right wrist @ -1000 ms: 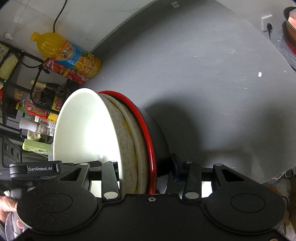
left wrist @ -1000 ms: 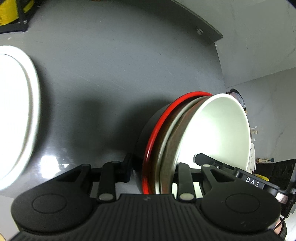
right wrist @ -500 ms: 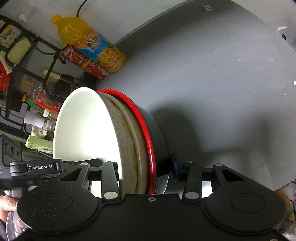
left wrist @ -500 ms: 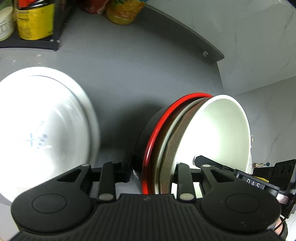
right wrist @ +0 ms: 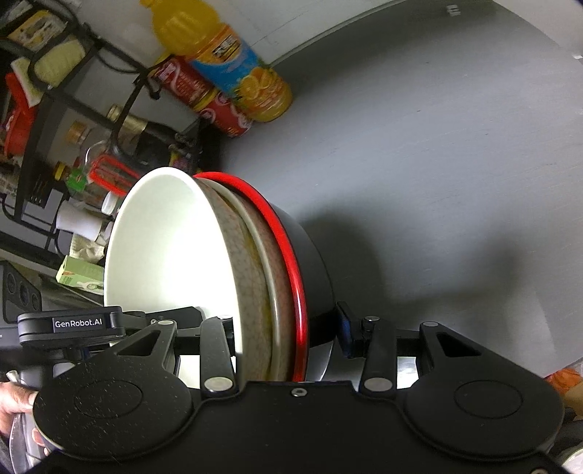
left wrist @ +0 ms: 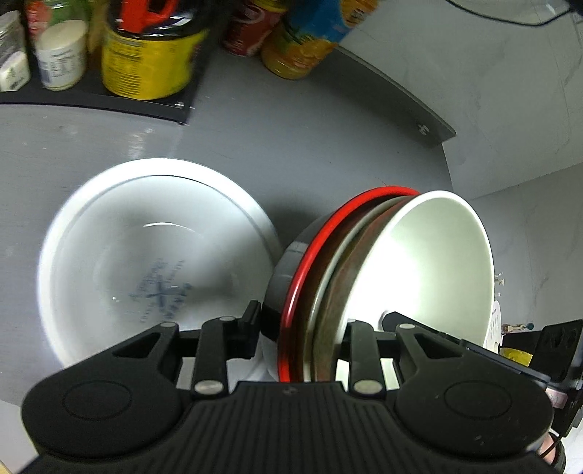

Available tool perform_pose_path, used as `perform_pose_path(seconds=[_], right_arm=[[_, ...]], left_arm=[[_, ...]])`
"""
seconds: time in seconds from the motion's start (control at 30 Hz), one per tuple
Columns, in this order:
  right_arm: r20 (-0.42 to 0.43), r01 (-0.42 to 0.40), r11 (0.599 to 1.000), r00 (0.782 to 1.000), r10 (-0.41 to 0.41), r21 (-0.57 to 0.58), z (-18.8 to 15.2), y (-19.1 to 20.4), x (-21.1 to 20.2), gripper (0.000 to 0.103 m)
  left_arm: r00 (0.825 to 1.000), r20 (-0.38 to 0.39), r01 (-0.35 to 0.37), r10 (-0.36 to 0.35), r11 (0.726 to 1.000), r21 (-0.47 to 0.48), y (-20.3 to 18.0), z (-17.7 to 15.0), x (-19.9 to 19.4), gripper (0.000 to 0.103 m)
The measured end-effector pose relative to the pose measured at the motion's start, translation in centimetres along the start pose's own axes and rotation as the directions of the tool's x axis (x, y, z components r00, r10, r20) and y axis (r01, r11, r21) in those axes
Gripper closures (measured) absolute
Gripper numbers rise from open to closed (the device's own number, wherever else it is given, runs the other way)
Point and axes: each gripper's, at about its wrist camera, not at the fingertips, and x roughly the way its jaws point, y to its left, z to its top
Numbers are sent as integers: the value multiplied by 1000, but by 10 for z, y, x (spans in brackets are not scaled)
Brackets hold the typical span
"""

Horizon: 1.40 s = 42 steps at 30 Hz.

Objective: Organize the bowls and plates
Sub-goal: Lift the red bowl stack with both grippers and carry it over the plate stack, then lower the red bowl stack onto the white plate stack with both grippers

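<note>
Between both grippers: three nested bowls; one white bowl beside.

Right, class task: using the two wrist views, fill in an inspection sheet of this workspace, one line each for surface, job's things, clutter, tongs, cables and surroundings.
Surface: grey tabletop, mostly bare.
Job's things: nested bowl stack held on edge, white bowl innermost, red-rimmed black bowl outermost; white bowl with blue mark lies on the table beside it.
Clutter: orange juice bottle and red can at the table's far edge.
Tongs: left tongs and right tongs both shut on the stack's rims, from opposite sides.
Cables: dark cable on the wall.
Surroundings: black rack of jars and bottles; pale marble-look wall.
</note>
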Motion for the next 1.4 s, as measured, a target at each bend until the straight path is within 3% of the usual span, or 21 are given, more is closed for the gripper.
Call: perform_pose_path(seconds=[0.63, 1.4], right_arm=[[-56, 2, 999, 998, -4, -33, -21, 69, 52, 62], [-89, 35, 999, 995, -33, 22, -31, 74, 80, 62]], left_arm=[[1000, 8, -27, 27, 998, -65, 86, 9, -34, 74], [998, -41, -50, 48, 997, -50, 116, 32, -18, 74]])
